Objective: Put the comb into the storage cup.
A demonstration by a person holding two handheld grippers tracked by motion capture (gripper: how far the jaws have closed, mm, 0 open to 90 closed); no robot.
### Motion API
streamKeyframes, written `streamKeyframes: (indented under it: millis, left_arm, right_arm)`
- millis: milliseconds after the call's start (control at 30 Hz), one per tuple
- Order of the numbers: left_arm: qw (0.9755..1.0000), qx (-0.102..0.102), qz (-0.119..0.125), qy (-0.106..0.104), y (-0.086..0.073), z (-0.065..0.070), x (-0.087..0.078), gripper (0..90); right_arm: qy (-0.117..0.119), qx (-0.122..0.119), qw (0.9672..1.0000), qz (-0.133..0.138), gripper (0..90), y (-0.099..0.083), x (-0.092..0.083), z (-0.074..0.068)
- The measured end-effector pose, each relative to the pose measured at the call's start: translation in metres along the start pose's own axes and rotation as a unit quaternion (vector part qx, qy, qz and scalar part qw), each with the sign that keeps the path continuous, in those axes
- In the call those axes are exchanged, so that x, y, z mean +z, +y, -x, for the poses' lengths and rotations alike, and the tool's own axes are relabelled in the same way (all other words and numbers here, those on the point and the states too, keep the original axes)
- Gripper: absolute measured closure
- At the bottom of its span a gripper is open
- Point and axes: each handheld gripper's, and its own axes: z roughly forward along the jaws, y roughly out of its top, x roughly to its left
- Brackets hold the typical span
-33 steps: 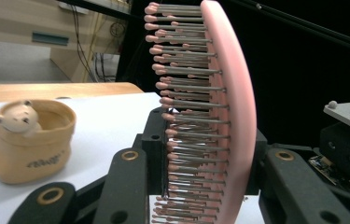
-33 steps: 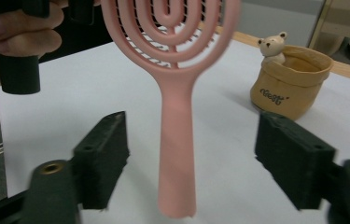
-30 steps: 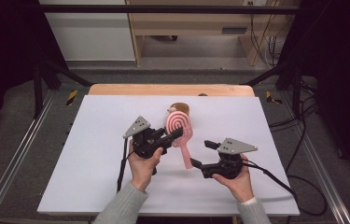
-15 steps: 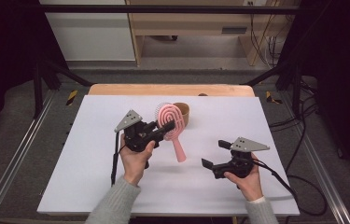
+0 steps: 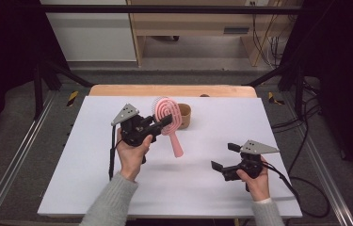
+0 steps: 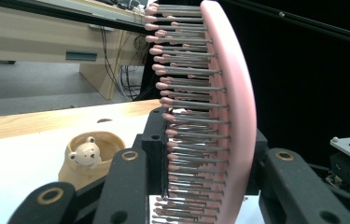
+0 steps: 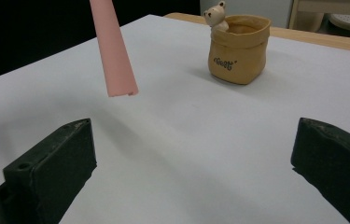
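Surface: white bench (image 5: 117, 188) with a wooden strip along its far edge, at the middle of the high view.
Room: grey floor, pale wooden furniture at the top, dark at both sides.
Left tool (image 5: 162, 123): clamped on the head of the pink hairbrush (image 5: 167, 113), just left of centre, lifted off the bench.
Brush axis: head up, handle slanting down to the lower right.
Right tool (image 5: 222, 157): lower right, jaws just opened wide, nothing between them, well apart from the handle.
Bear pot (image 5: 183, 116): just behind the brush.
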Motion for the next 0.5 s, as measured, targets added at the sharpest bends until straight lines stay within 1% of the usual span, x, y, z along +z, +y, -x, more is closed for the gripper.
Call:
streamKeyframes:
  millis: [267,433,500]
  left_arm:
    - [0.9999,0.0,-0.001,0.012,0.006,-0.007,0.004,63.7]
    - [0.9999,0.0,-0.001,0.017,0.011,-0.01,0.006,63.7]
    - [0.9999,0.0,-0.001,0.017,0.013,-0.011,0.006,63.7]
  right_arm:
    - [-0.009,0.008,0.9999,-0.007,0.4,-0.008,-0.004,0.01]
    - [-0.018,0.006,0.9996,-0.02,0.4,-0.012,-0.006,0.016]
    - [-0.016,0.008,0.9996,-0.022,0.3,-0.014,-0.007,0.019]
